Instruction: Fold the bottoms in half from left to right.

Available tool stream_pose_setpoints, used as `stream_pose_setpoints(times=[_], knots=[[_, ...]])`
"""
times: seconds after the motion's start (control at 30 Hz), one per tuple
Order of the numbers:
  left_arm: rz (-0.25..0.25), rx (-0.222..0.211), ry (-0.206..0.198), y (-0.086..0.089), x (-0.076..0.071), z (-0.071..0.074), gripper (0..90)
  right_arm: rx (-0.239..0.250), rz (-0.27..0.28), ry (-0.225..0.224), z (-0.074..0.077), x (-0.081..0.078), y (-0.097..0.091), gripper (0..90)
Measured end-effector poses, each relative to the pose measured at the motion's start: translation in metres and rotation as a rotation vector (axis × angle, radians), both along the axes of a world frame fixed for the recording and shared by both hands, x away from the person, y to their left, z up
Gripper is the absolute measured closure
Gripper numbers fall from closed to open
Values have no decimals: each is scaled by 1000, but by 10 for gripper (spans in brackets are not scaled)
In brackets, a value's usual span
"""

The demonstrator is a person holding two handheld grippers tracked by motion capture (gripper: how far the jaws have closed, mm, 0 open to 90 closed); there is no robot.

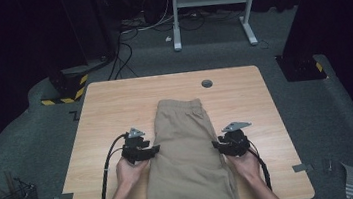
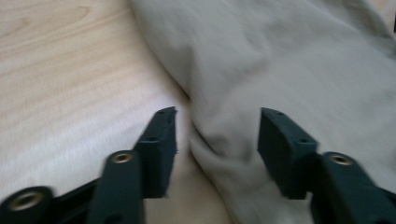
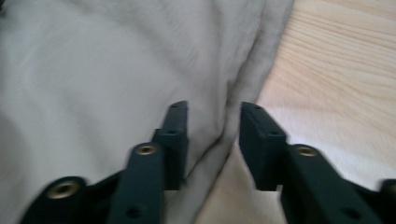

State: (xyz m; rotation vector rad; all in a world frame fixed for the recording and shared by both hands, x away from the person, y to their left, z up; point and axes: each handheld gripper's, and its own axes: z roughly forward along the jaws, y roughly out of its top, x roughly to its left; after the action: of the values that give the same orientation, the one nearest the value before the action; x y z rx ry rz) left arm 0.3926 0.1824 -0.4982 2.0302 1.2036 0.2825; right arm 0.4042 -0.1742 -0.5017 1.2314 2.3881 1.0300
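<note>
One pair of tan trousers (image 1: pixel 188 163) lies lengthwise mid-worktop (image 1: pixel 114 101), waistband at the far end and legs cut off at the near edge. Left gripper (image 1: pixel 154 150) sits at the left hem, jaws parted, a fabric fold between them but not pinched. Right gripper (image 1: pixel 217 145) likewise: jaws apart, straddling the right edge; both gripper views are blurred.

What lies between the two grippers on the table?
In the high view, the tan trousers span the stretch between the left gripper and right gripper.
</note>
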Motion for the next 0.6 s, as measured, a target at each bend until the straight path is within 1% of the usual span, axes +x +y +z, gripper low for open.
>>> stream_pose_setpoints(times=[0.03, 0.07, 0.1, 0.13, 0.17, 0.2, 0.23, 0.27, 0.3, 0.33, 0.4, 0.43, 0.47, 0.5, 0.53, 0.57, 0.6], knots=[[-2, 15, -3, -1, -5, -2, 420, -1, 1, -11, -1, -4, -1, 553], [-5, 28, -1, -3, -6, -4, 415, -10, 5, -7, -3, -9, 0, 531], [5, 81, 1, -7, -5, -11, 415, -45, 8, -5, -8, -11, 3, 523], [5, 81, 1, -7, -5, -11, 413, -45, 8, -5, -8, -11, 3, 523], [11, 87, 0, -9, -2, -15, 413, -64, 7, -6, -10, -10, 5, 521], [26, 93, -14, -10, 1, -16, 404, -67, 0, -10, -12, -8, 7, 523], [39, 102, -18, -12, 5, -16, 404, -69, -10, -15, -12, -5, 8, 523], [43, 117, -23, -14, 10, -16, 404, -77, -18, -15, -12, -2, 10, 523], [48, 143, -35, -16, 15, -16, 402, -88, -24, -24, -12, 2, 12, 522], [50, 161, -41, -19, 20, -16, 396, -101, -29, -34, -12, 7, 13, 522], [68, 167, -31, -21, 34, -16, 378, -118, -46, -49, -12, 17, 17, 524], [78, 178, -36, -23, 42, -16, 358, -120, -69, -56, -12, 29, 19, 519], [90, 184, -39, -23, 50, -16, 358, -120, -69, -56, -12, 29, 19, 519], [120, 190, -25, -23, 69, -15, 332, -119, -89, -57, -12, 43, 22, 511], [120, 190, -25, -23, 69, -15, 324, -119, -89, -57, -12, 43, 22, 511], [134, 191, -13, -23, 77, -15, 323, -126, -108, -54, -12, 55, 24, 501], [140, 195, -1, -22, 84, -14, 323, -133, -116, -51, -11, 60, 24, 494]])
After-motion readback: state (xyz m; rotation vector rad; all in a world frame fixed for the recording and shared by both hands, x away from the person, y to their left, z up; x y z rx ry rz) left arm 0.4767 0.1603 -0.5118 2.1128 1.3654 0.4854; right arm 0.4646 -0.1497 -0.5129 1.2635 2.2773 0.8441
